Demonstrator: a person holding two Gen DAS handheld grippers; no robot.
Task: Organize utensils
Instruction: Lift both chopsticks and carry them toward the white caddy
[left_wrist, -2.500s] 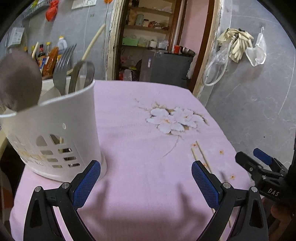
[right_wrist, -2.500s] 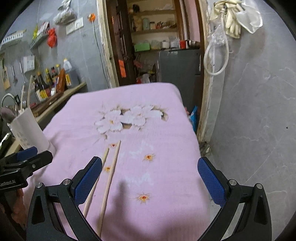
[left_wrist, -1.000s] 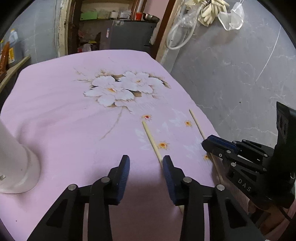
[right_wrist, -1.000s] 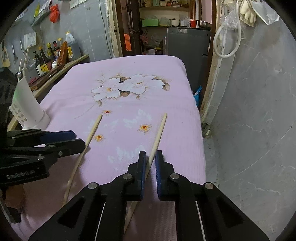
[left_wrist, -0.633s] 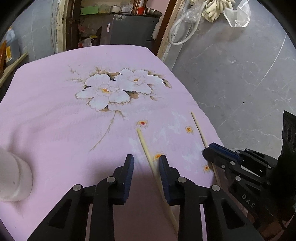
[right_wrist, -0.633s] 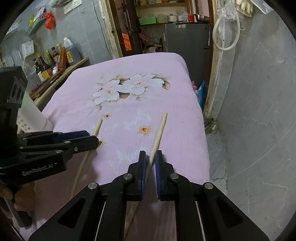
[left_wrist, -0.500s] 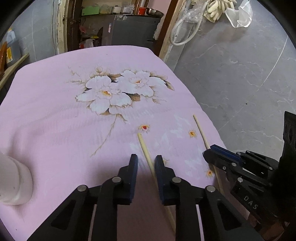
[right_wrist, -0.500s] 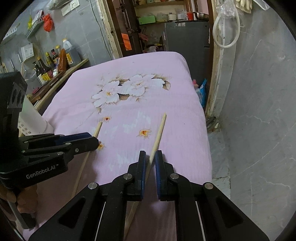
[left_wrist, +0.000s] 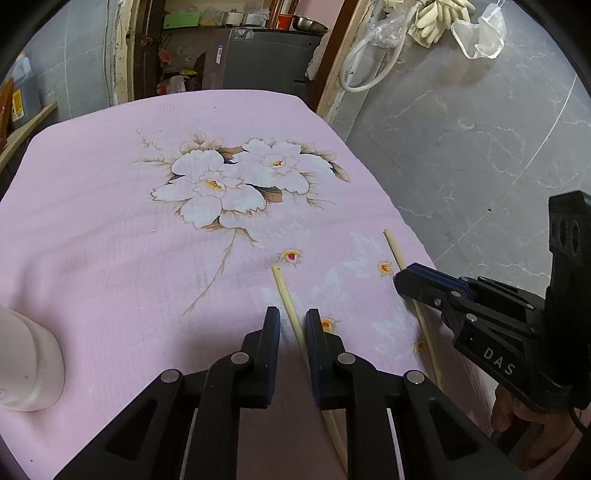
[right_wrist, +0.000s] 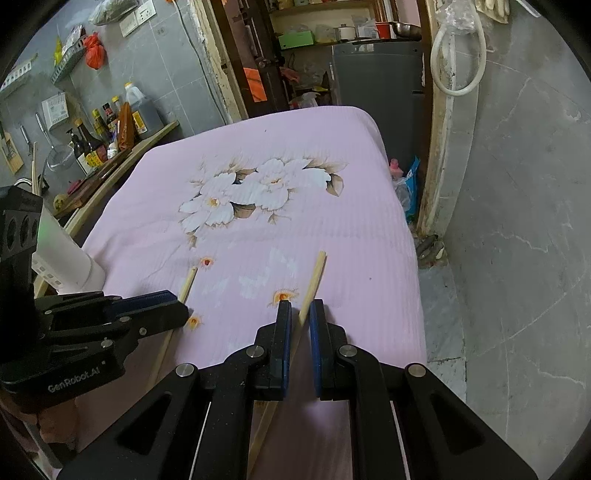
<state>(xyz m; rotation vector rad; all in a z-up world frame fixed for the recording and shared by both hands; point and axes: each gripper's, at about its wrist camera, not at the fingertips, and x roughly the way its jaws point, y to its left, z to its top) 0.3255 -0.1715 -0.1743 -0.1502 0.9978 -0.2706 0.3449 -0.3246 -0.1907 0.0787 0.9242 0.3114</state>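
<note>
Two wooden chopsticks lie on the pink flowered cloth (left_wrist: 110, 221). One chopstick (left_wrist: 286, 291) runs between the pads of my left gripper (left_wrist: 291, 312), whose jaws are closing; a sliver of space still shows beside the stick. My right gripper (right_wrist: 300, 304) is shut on the other chopstick (right_wrist: 314, 275), whose tip pokes out past the pads. Each gripper shows in the other's view: the right gripper (left_wrist: 406, 275) at the right, the left gripper (right_wrist: 162, 299) at the left over its chopstick (right_wrist: 188, 282). The white utensil holder (right_wrist: 62, 262) stands at the cloth's left edge.
The cloth's right edge drops to a grey marble floor (right_wrist: 517, 221). Bottles (right_wrist: 110, 125) line a counter at the left. A doorway with shelves and a grey cabinet (right_wrist: 376, 74) lies beyond the far end. The holder's base (left_wrist: 29, 369) is close at the left.
My left gripper's jaws have drawn in around the chopstick. The right gripper has stayed shut on its chopstick and shifted slightly.
</note>
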